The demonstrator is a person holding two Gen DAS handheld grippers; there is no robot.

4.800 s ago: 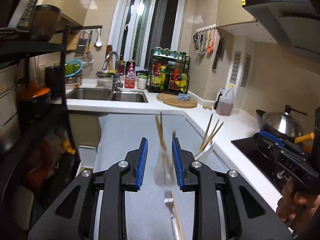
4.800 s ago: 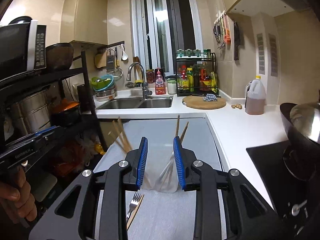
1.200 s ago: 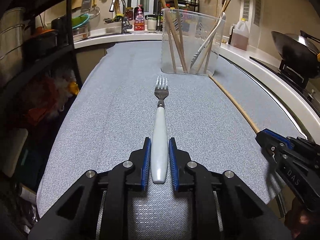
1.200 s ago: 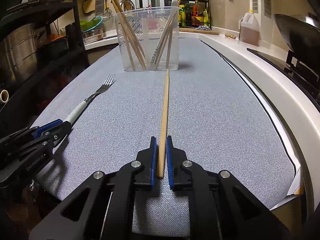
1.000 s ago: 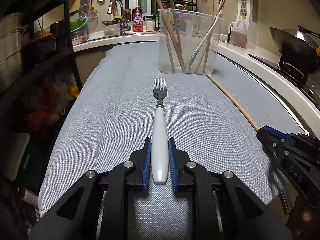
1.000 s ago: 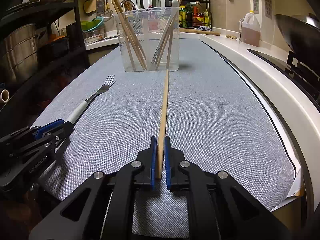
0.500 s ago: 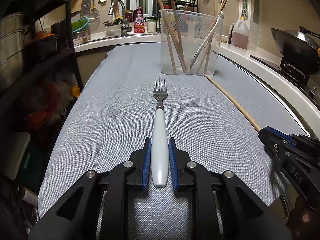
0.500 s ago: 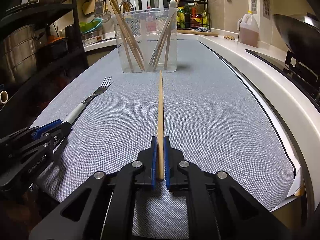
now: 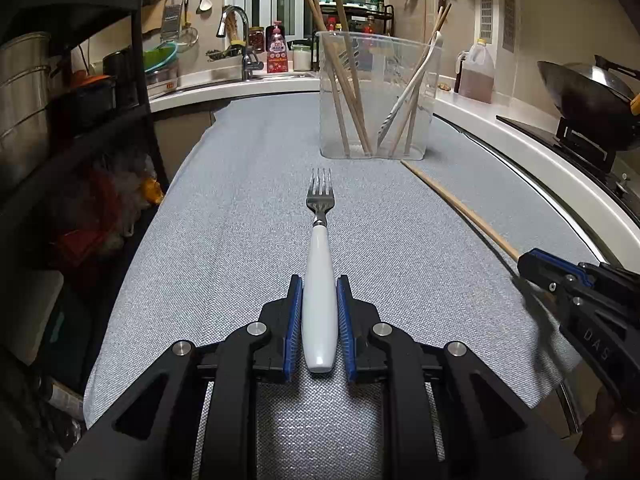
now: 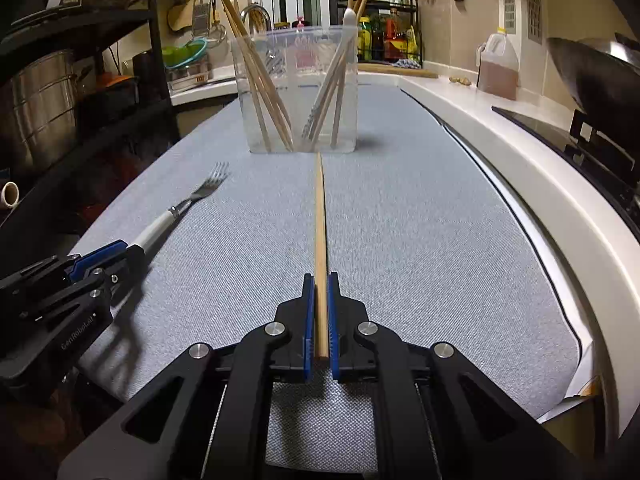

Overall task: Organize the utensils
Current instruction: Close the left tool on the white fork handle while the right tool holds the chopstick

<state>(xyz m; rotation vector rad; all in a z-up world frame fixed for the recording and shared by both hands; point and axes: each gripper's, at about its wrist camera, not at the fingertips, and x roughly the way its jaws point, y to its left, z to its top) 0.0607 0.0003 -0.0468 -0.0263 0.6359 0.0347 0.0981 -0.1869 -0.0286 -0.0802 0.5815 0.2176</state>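
Observation:
My left gripper (image 9: pixel 319 280) is shut on the white handle of a fork (image 9: pixel 320 248), which lies on the grey mat (image 9: pixel 240 220) with its tines pointing at a clear plastic holder (image 9: pixel 376 92). My right gripper (image 10: pixel 320 278) is shut on the near end of a wooden chopstick (image 10: pixel 320 220) that lies on the mat and points at the holder (image 10: pixel 298 92). The holder contains several chopsticks and a white-handled utensil. The fork (image 10: pixel 176 210) and the left gripper (image 10: pixel 108 256) show at the left of the right wrist view. The right gripper (image 9: pixel 532 264) and the chopstick (image 9: pixel 456 204) show at the right of the left wrist view.
A black rack with pots (image 9: pixel 48 100) stands to the left of the mat. A white counter (image 10: pixel 520 152) with a hob and a wok (image 9: pixel 588 92) runs along the right. A sink (image 9: pixel 240 68), bottles and an oil jug (image 10: pixel 498 66) are at the back.
Both grippers came down from above the holder to the mat's near end. The left closed on the fork handle and the right closed tighter on the chopstick, which now points straight at the holder.

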